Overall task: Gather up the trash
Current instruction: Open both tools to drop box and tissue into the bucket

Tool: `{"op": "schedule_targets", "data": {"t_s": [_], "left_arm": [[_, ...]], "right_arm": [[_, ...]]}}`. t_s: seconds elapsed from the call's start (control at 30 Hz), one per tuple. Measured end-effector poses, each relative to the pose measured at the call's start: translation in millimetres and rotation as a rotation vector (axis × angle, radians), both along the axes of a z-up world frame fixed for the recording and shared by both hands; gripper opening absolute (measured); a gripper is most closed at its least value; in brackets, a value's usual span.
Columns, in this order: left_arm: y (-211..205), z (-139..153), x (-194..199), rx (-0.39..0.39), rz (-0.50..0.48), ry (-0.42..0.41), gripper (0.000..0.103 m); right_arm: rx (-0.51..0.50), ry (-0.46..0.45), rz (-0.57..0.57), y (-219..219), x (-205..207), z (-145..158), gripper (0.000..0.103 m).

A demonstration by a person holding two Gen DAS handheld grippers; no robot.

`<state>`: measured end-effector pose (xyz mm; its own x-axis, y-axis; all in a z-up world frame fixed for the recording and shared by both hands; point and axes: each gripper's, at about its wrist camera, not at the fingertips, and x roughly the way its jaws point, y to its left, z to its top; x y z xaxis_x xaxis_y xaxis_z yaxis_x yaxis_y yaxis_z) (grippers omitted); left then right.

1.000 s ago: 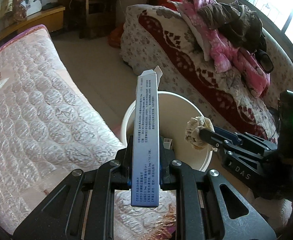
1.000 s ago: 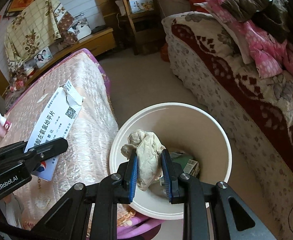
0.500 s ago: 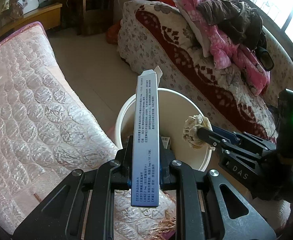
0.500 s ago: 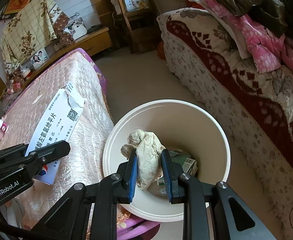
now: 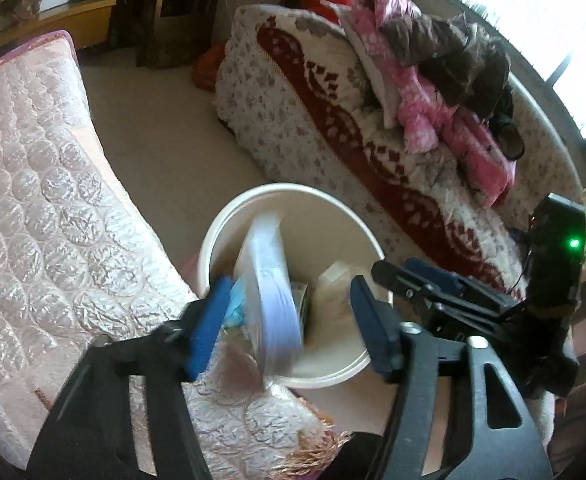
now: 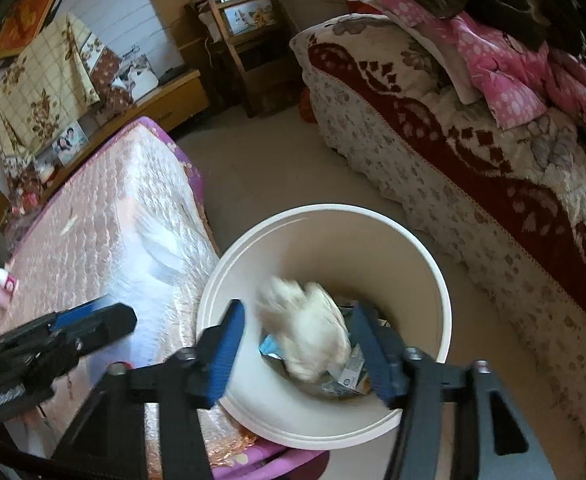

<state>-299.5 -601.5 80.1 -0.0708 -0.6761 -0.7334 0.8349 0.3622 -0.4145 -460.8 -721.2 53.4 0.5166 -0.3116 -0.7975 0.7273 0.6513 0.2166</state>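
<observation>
Opening together, left claw [image 5: 289, 320] frees the box [image 5: 271, 292] and right claw [image 6: 297, 354] the wad [image 6: 307, 330]; both, pinched a second ago, drop toward the bin [image 6: 433, 264].

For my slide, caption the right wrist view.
Right gripper opening, crumpled tissue wad dropping into cream trash bin.

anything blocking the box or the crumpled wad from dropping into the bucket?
Nothing visible. Both tongs are opening above the bucket; the box and the wad are blurred, loose between the pads, over its open mouth.
</observation>
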Motion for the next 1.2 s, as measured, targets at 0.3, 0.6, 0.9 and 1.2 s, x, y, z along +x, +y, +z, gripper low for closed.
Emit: {"op": "schedule_targets", "data": {"t_s": [0.3,0.6,0.9,1.2], "left_arm": [[21.5,8.3,4.2,0.019,0.084,-0.119,0.062],[70.5,35.3,-2.1,-0.003,0.188,-0.289,0.062],[119.3,74.1,-15.7,-0.09,0.258,-0.387,0.062],[160.1,108.3,-30.2,-0.207,0.324,-0.456,0.062]], "right_arm": [[-0.043,0.018,0.015,17.6,-1.1,4.6,0.055],[-0.158,-0.002,-0.003,65.3,-8.8,31.6,0.055],[-0.266,-0.064,-0.03,117.2,-15.5,73.3,0.056],[-0.422,-0.128,-0.056,160.1,-29.6,124.4,0.07]]}}
